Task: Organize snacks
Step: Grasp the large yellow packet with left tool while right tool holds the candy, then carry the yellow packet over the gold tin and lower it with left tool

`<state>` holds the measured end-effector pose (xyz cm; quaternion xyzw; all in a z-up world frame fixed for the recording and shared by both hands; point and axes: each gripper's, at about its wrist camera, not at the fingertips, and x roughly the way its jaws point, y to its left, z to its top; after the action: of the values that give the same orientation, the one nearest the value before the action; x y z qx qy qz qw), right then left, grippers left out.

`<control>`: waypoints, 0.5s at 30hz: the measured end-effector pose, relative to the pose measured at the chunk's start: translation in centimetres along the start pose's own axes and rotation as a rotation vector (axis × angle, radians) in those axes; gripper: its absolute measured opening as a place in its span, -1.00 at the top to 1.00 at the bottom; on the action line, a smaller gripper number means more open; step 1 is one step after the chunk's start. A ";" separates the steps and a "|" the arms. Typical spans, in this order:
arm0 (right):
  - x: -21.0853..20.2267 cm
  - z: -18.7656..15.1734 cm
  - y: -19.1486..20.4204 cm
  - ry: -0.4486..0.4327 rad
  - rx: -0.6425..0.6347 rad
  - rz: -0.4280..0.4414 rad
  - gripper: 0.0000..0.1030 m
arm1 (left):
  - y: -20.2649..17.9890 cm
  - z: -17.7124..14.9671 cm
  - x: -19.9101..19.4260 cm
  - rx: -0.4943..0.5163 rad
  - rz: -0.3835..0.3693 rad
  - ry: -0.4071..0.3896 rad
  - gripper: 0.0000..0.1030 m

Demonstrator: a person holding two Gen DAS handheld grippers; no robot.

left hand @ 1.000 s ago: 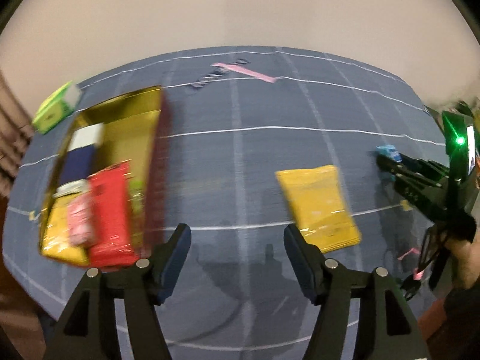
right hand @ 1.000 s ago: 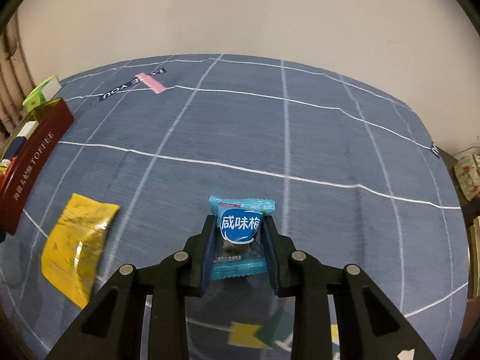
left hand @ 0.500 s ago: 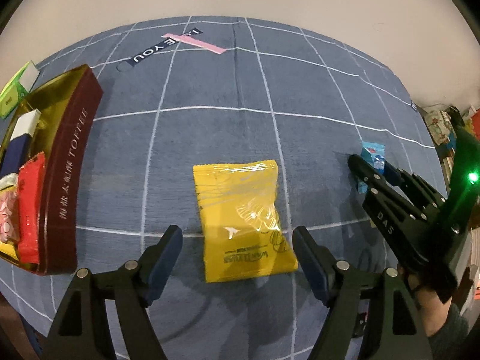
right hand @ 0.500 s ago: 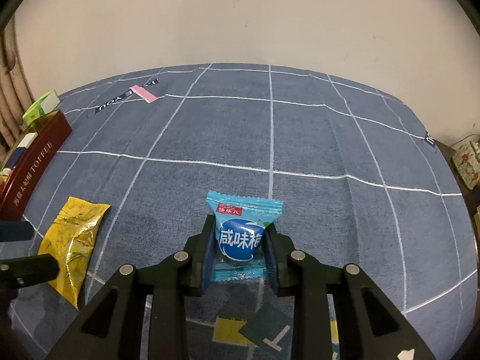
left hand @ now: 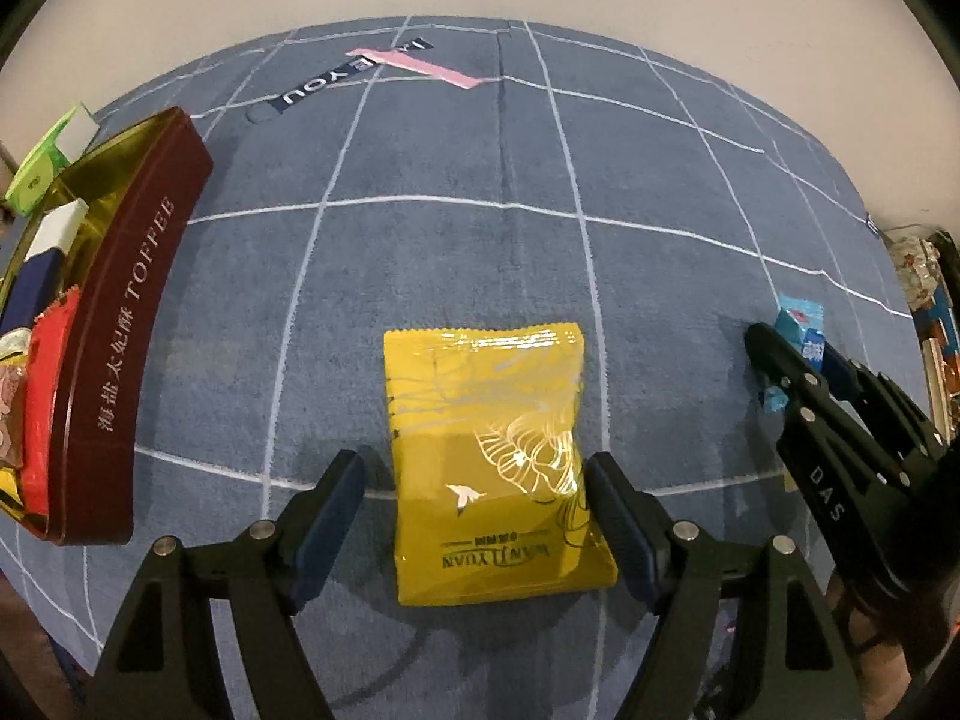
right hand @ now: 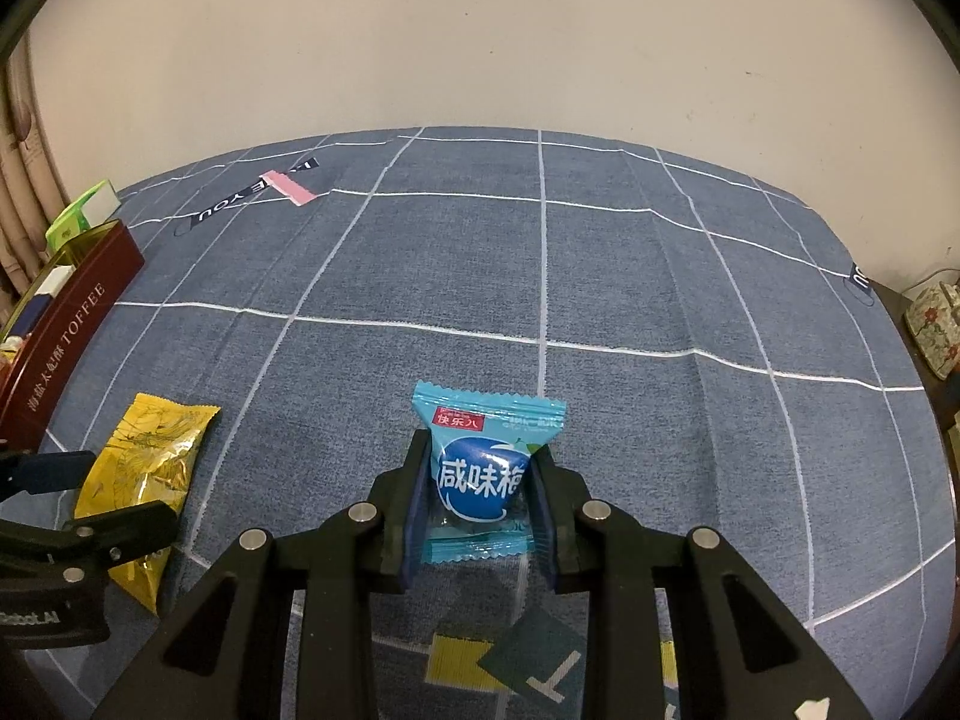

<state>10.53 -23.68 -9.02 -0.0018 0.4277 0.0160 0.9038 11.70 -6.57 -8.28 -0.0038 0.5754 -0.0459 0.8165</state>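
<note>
A yellow snack packet (left hand: pixel 495 462) lies flat on the blue grid cloth. My left gripper (left hand: pixel 477 519) is open, its two fingers on either side of the packet's near half, not touching it. The packet also shows in the right wrist view (right hand: pixel 144 474). My right gripper (right hand: pixel 480 504) is shut on a small blue candy packet (right hand: pixel 483 468) and holds it above the cloth; it shows at the right of the left wrist view (left hand: pixel 798 333). A dark red toffee tin (left hand: pixel 129 324) stands at the left, with several snacks inside.
A green and white box (left hand: pixel 51 156) lies behind the tin. A pink strip (left hand: pixel 414 66) and a printed label lie at the far side of the cloth. A patterned box (right hand: pixel 933 318) sits off the cloth's right edge.
My left gripper swung right, from the tin to the yellow packet, and closed in until its fingers flank it. My right gripper has kept its hold on the blue candy packet and lifted a little.
</note>
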 end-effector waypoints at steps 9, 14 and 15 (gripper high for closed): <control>0.0 0.0 0.0 0.000 -0.001 -0.002 0.48 | 0.6 -0.5 -0.5 0.010 -0.006 -0.019 -0.18; 0.0 0.0 0.0 0.000 0.000 -0.001 0.48 | 0.8 -0.9 -0.9 0.022 -0.001 -0.030 -0.18; 0.1 0.0 0.0 0.000 0.000 -0.001 0.48 | 0.8 -1.0 -0.9 0.024 -0.001 -0.029 -0.18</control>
<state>10.57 -23.65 -9.06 -0.0022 0.4276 0.0153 0.9038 10.53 -5.61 -7.79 0.0048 0.5631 -0.0531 0.8247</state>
